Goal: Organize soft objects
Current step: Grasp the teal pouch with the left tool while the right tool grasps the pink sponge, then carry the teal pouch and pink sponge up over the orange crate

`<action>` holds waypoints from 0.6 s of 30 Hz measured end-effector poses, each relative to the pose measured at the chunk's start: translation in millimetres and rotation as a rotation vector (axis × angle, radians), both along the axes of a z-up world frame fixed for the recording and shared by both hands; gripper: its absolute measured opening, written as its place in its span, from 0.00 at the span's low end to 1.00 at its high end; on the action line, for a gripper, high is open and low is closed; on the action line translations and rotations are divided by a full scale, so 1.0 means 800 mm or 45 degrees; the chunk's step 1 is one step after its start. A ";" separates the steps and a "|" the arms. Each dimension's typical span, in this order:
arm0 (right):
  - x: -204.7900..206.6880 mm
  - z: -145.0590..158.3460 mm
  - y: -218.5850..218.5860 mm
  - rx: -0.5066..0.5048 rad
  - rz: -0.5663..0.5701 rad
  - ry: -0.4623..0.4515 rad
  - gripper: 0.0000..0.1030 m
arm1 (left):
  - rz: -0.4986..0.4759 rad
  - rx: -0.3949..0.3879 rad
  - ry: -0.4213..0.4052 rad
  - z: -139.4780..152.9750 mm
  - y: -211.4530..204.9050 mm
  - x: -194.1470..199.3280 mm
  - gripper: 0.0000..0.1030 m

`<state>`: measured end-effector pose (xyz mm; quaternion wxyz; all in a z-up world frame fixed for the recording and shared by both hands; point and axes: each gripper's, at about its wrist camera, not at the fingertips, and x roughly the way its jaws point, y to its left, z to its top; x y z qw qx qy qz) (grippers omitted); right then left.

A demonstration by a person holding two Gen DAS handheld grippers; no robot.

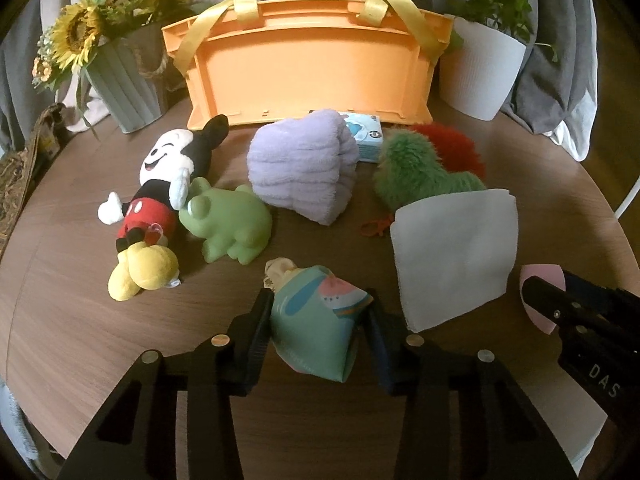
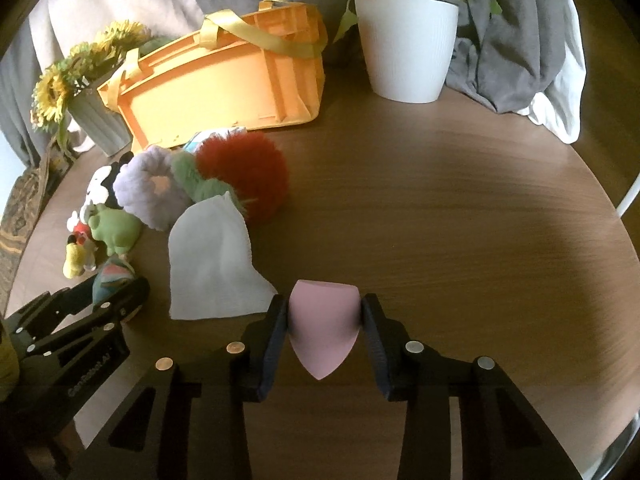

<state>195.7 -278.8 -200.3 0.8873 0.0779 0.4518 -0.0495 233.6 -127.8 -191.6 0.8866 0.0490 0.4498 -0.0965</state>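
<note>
My left gripper [image 1: 318,316] is shut on a small mint-green printed pouch [image 1: 316,320], held near the round wooden table [image 1: 80,312]. My right gripper [image 2: 325,320] is shut on a pink teardrop sponge [image 2: 322,326]; the sponge also shows in the left wrist view [image 1: 538,276]. Beyond lie a Mickey plush [image 1: 156,196], a green frog toy [image 1: 228,220], a rolled lilac towel [image 1: 304,168], a green and red fuzzy toy [image 1: 416,168] and a folded white cloth [image 1: 456,252]. An orange basket [image 1: 308,76] with yellow handles stands behind them.
A sunflower pot [image 1: 120,68] stands at the back left and a white plant pot [image 1: 484,68] at the back right. A small blue tissue pack [image 1: 366,136] lies by the basket. Grey and white fabric hangs behind the table. Bare tabletop lies at the right [image 2: 460,208].
</note>
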 end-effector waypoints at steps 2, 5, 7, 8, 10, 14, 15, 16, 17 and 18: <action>-0.001 0.003 0.001 0.000 -0.002 -0.002 0.37 | -0.011 -0.011 -0.005 0.003 0.000 -0.002 0.40; -0.004 0.008 0.002 -0.003 0.002 -0.013 0.37 | -0.026 -0.015 -0.028 0.012 0.000 -0.004 0.39; -0.006 0.014 0.003 -0.005 0.004 -0.023 0.37 | -0.036 -0.027 -0.024 0.019 0.001 -0.004 0.39; -0.006 0.017 0.004 -0.004 0.004 -0.028 0.37 | -0.038 -0.032 -0.021 0.022 0.002 -0.003 0.39; -0.007 0.025 0.005 0.001 0.006 -0.044 0.37 | -0.046 -0.044 -0.028 0.028 0.004 -0.004 0.39; -0.007 0.043 0.012 0.002 0.014 -0.084 0.37 | -0.065 -0.061 -0.067 0.048 0.010 -0.007 0.39; -0.007 0.048 0.014 0.001 0.018 -0.095 0.37 | -0.070 -0.067 -0.078 0.054 0.012 -0.006 0.39; -0.007 0.054 0.016 0.000 0.023 -0.110 0.37 | -0.075 -0.076 -0.089 0.060 0.014 -0.007 0.39; -0.007 0.058 0.018 -0.001 0.025 -0.122 0.37 | -0.081 -0.087 -0.100 0.066 0.016 -0.007 0.39; -0.006 0.064 0.020 0.000 0.027 -0.136 0.37 | -0.090 -0.100 -0.117 0.074 0.018 -0.007 0.39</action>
